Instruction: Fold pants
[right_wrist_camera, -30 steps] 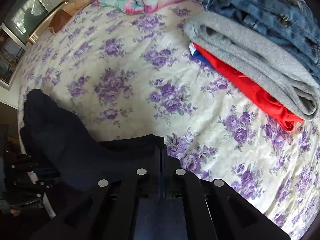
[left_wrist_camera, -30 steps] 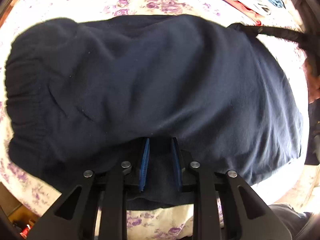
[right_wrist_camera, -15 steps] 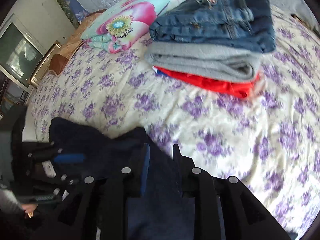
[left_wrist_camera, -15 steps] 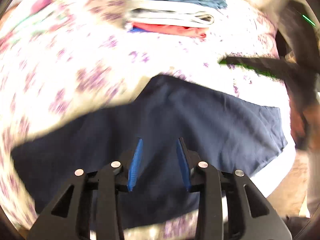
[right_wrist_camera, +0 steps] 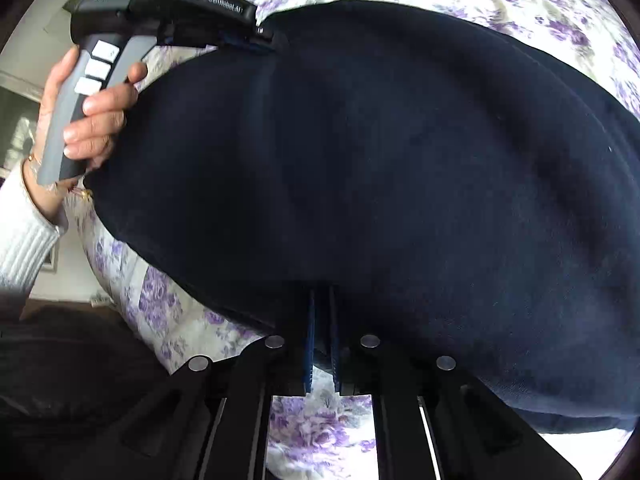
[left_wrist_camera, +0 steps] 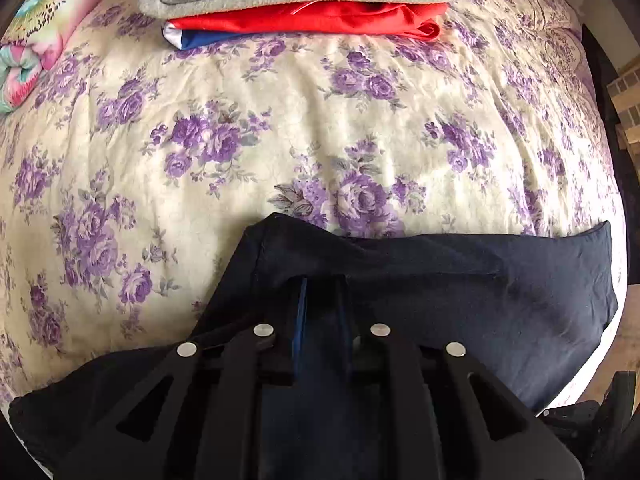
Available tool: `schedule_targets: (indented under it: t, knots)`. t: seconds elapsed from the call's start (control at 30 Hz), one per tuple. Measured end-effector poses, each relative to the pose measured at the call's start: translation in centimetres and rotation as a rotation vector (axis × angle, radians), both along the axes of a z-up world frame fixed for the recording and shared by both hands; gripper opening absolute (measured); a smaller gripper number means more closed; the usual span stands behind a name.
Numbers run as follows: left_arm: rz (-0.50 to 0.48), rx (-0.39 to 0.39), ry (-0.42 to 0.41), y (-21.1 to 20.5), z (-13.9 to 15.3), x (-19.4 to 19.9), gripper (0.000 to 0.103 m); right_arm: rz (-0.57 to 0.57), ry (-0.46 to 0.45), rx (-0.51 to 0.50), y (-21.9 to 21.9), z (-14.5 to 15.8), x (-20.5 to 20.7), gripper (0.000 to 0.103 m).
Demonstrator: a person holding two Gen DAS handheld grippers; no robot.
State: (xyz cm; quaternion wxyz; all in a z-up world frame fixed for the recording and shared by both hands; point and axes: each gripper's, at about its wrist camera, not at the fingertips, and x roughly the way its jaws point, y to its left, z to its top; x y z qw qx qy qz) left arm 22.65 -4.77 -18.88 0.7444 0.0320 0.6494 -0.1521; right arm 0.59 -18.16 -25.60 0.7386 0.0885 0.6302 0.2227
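Dark navy pants [right_wrist_camera: 380, 152] are being gripped at two edges on the floral bed [left_wrist_camera: 280, 120].

The left tool [left_wrist_camera: 320, 312] is being kept clenched on a raised fold of the pants; the right tool [right_wrist_camera: 322, 320] is being kept clamped on their near hem. Folded clothes [left_wrist_camera: 304, 0] are being seen stacked at the far side of the bed.

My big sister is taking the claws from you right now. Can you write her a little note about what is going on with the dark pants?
Left claw: shut on a raised edge of the dark pants.
Right claw: shut on another edge of the pants, near side.
The pants lie on the flowered bedsheet, partly folded and held at both edges.
The stack of folded clothes sits at the far side of the bed, next to the pillow.
Left to do: finish the fold and smooth it. Probably add it to the stack.
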Motion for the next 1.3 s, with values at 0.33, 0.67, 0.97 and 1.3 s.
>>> schedule_targets:
  t: [0.33,0.67,0.97,1.3]
  knots:
    - [-0.035,0.092,-0.078,1.4,2.8,-7.5,0.024,-0.509,-0.117,0.134,-12.4,6.9,-5.8,0.06]
    - [0.227,0.101,0.033,15.9,-0.9,-14.4,0.006,-1.036,0.003,0.297,-26.9,1.0,-13.1,0.06]
    - [0.135,0.25,0.04,10.7,0.0,-13.1,0.004,-1.193,-0.072,0.491,-30.7,-2.2,-10.4,0.014]
    - [-0.26,-0.128,0.031,-11.9,4.0,-8.9,0.006,-1.141,-0.108,0.305,-30.1,-1.7,-10.0,0.014]
